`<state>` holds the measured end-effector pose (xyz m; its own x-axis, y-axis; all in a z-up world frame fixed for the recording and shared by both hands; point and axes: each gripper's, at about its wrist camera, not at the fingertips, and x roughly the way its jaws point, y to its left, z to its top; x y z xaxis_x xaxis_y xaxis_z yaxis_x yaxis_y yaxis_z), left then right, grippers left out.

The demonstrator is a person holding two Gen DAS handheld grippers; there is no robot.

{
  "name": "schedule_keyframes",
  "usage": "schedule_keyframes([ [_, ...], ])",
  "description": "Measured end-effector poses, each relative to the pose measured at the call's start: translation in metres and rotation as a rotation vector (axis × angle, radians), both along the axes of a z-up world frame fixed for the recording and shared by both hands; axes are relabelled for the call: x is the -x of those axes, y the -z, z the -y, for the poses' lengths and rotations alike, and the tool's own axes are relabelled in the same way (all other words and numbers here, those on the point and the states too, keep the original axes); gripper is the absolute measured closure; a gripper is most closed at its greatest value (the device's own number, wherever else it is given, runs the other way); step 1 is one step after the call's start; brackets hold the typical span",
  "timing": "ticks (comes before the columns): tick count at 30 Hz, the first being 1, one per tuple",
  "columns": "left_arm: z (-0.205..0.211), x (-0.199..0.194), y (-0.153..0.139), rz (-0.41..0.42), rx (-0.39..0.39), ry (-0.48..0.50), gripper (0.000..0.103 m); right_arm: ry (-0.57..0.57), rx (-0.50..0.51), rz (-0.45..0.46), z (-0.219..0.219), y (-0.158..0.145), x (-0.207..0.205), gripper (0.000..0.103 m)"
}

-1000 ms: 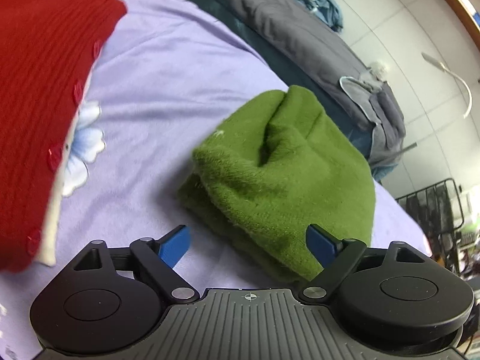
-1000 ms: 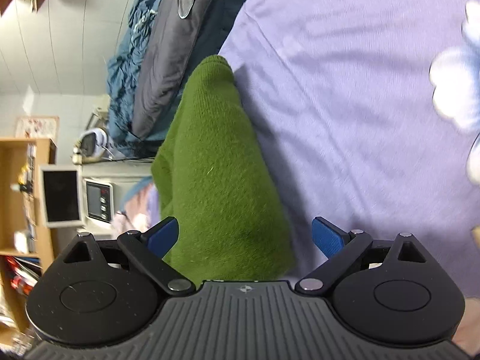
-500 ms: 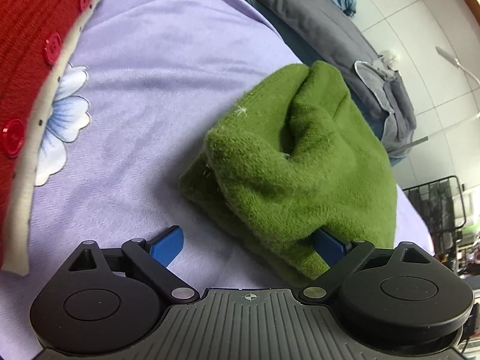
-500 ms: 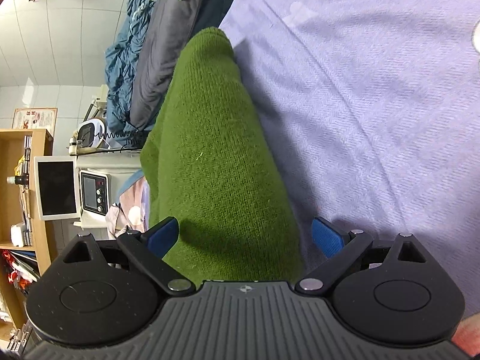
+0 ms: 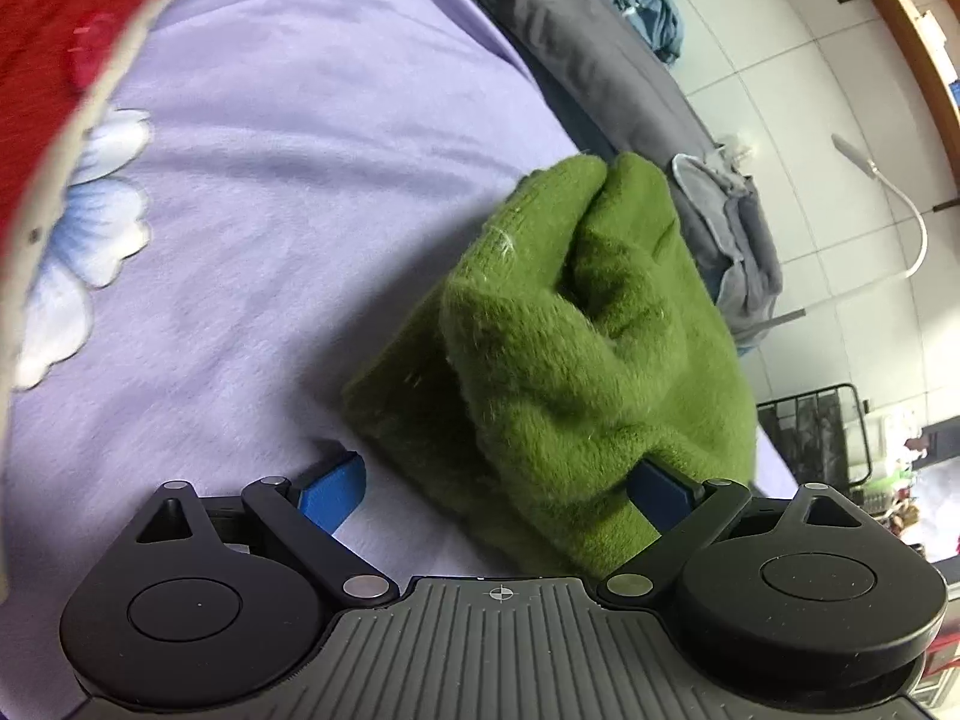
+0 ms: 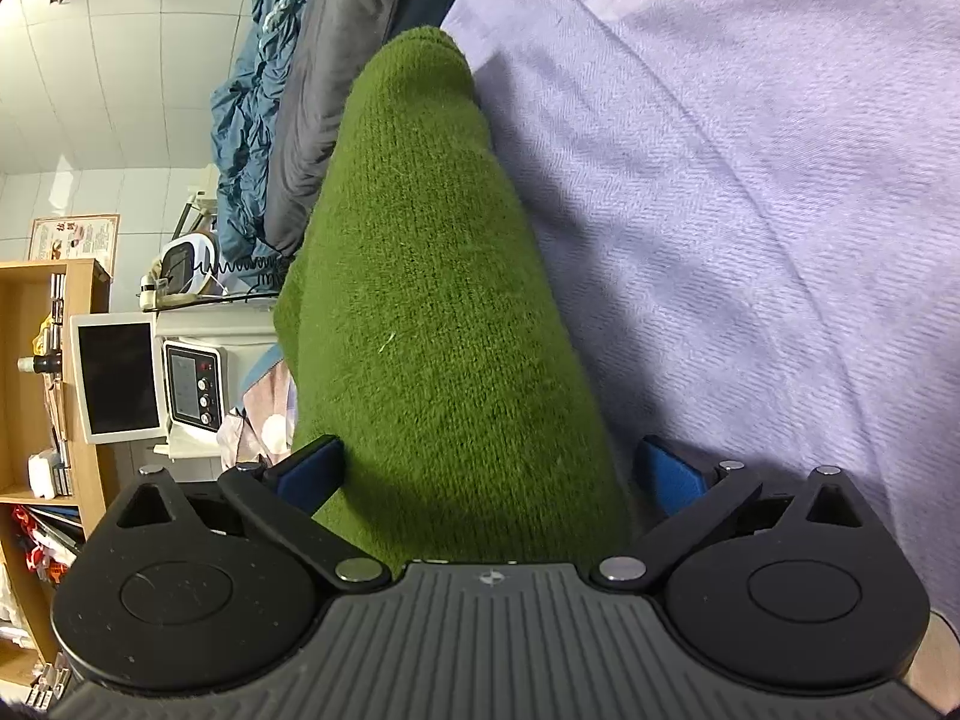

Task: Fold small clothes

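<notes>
The green knit runs lengthwise straight ahead between the opening, unpinching right claw; the wide-open left claw straddles its corner.

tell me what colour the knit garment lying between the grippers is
Green knit garment, clearest in the right wrist view.

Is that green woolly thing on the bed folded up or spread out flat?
Folded. The green knit garment lies doubled over in thick layers on the lilac bedsheet, its top bunched with creases, not spread flat.
</notes>
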<state>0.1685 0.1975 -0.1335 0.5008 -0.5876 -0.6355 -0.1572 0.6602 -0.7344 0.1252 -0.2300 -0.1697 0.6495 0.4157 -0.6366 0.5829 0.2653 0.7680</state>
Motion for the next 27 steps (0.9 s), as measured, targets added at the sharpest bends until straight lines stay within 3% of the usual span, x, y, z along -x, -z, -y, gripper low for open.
schedule_keyframes([
  [6, 0.005, -0.009, 0.01, 0.017, 0.112, -0.057, 0.0, 0.018, -0.026, 0.003, -0.002, 0.005, -0.008, 0.0],
  [9, 0.0, -0.002, 0.01, 0.023, 0.127, -0.042, 0.0, 0.023, -0.036, -0.002, 0.002, 0.003, -0.012, 0.0],
  [13, -0.013, 0.009, 0.008, 0.08, 0.183, -0.144, 0.0, 0.009, -0.039, 0.006, 0.004, 0.005, -0.011, 0.0],
  [16, -0.005, -0.008, 0.013, 0.035, 0.13, -0.117, 0.0, 0.01, -0.036, 0.01, 0.004, 0.007, -0.013, 0.0],
  [19, 0.003, -0.02, 0.012, 0.044, 0.095, -0.113, 0.0, 0.014, -0.032, 0.008, 0.001, 0.007, -0.017, 0.0],
  [24, 0.013, -0.038, 0.013, 0.018, 0.077, -0.14, 0.0, 0.016, -0.025, 0.006, -0.003, 0.009, -0.026, 0.0],
  [27, 0.022, -0.049, 0.007, -0.008, 0.01, -0.101, 0.0, 0.017, 0.002, 0.0, -0.006, 0.008, -0.03, 0.0],
])
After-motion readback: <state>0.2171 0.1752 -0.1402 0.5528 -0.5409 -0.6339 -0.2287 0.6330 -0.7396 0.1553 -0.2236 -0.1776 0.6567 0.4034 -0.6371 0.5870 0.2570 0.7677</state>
